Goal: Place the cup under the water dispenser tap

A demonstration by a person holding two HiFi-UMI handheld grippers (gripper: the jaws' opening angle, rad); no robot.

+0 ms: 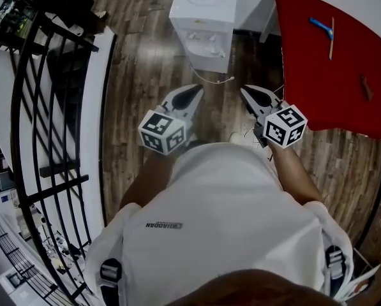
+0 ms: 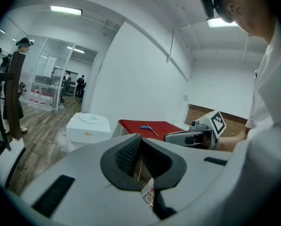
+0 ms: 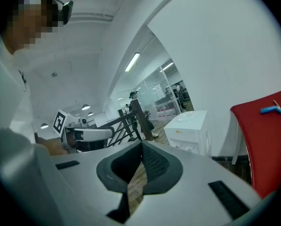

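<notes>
No cup shows in any view. The white water dispenser (image 1: 203, 18) stands on the wooden floor by the wall, ahead of both grippers; its taps face me. It also appears in the left gripper view (image 2: 88, 128) and the right gripper view (image 3: 189, 131). My left gripper (image 1: 198, 89) and right gripper (image 1: 244, 89) are held side by side at waist height, pointing toward the dispenser and well short of it. Both have their jaws together with nothing between them. The left gripper's tips (image 2: 140, 136) meet, and so do the right gripper's (image 3: 141, 145).
A red table (image 1: 330, 62) with a blue tool (image 1: 321, 27) on it stands to the right of the dispenser. A black metal railing (image 1: 43, 107) runs along the left. A thin white cable (image 1: 216, 80) lies on the floor in front of the dispenser.
</notes>
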